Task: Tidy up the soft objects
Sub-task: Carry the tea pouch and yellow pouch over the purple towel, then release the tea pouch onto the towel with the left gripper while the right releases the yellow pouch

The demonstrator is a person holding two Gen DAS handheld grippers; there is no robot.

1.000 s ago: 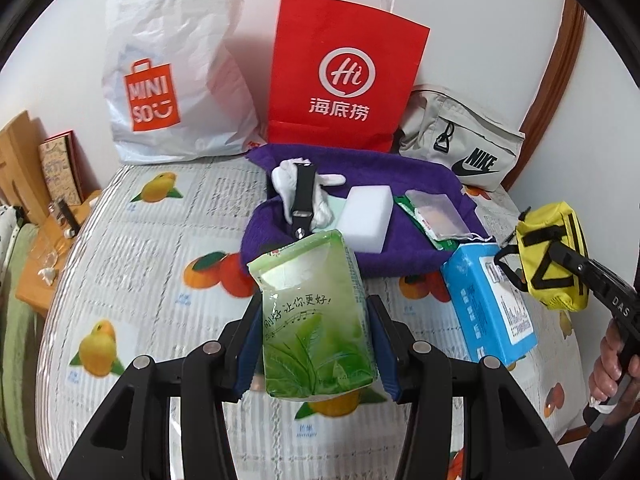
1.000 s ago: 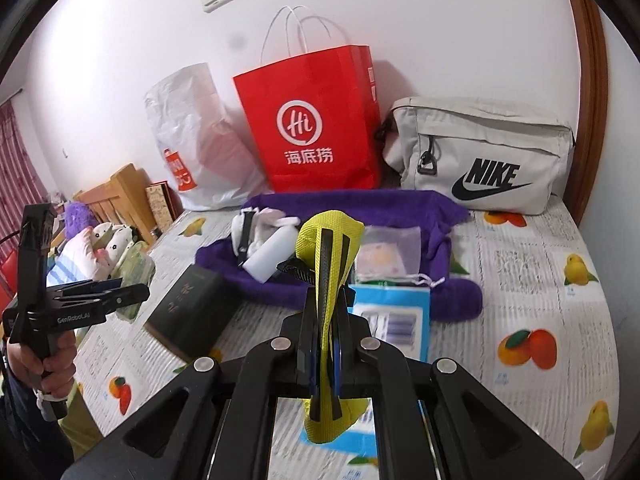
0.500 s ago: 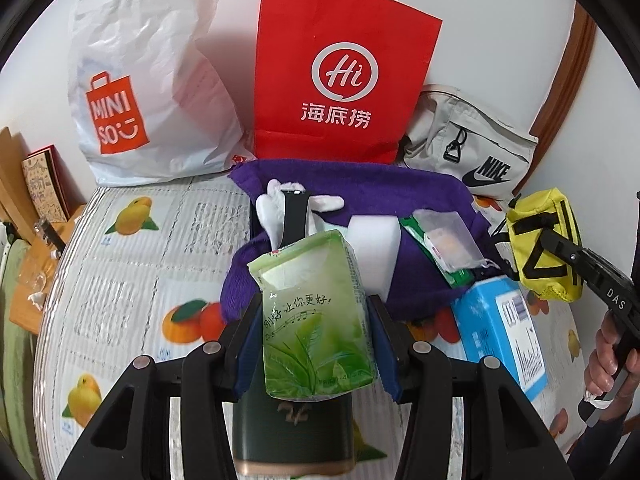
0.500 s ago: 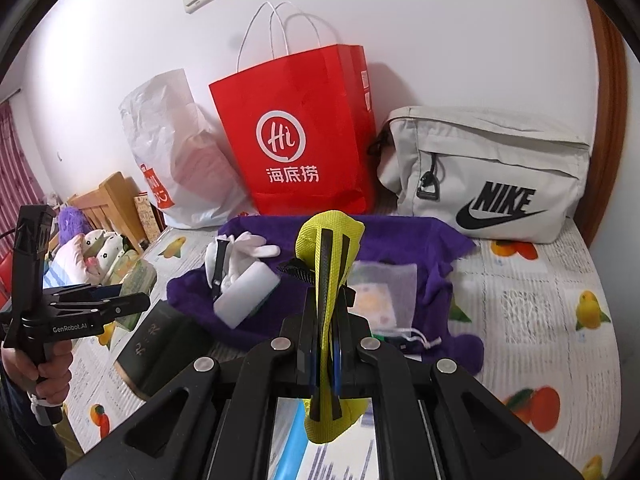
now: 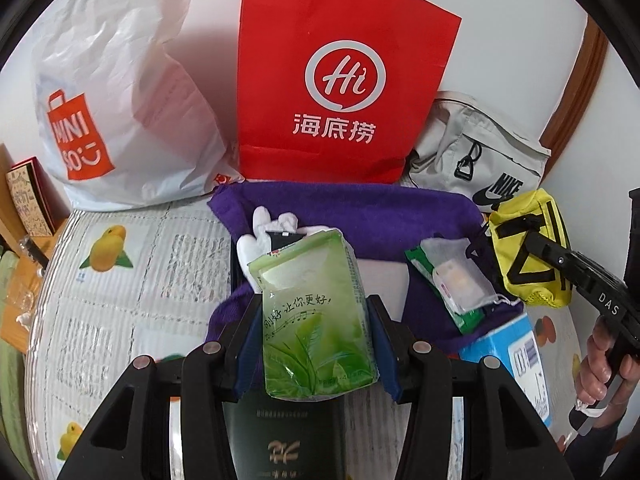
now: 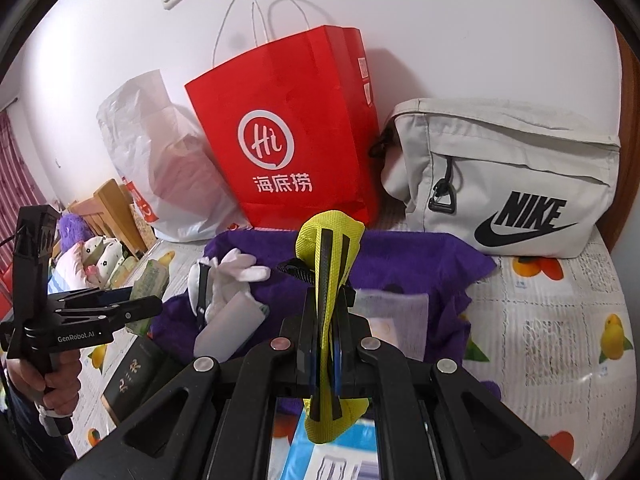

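Note:
My left gripper [image 5: 314, 344] is shut on a green tissue pack [image 5: 316, 312] and holds it up over the near edge of the purple towel [image 5: 360, 208]. My right gripper [image 6: 326, 340] is shut on a yellow pouch [image 6: 328, 248] with black straps, held above the towel's right part; it also shows in the left wrist view [image 5: 528, 248]. On the towel lie a white glove [image 5: 260, 236], a white sponge block [image 6: 232, 324] and a clear packet [image 5: 456, 276]. The red paper bag [image 5: 340, 92] stands behind the towel.
A white Miniso plastic bag [image 5: 120, 112] stands left of the red bag, a grey Nike bag [image 6: 512, 176] right of it. A dark green box [image 5: 280, 436] lies below my left gripper and a blue box [image 5: 516, 356] to its right. Plush toys [image 6: 92, 256] lie at the left.
Both grippers have moved forward toward the bags at the wall with their loads still held. The bags and the towel now look closer.

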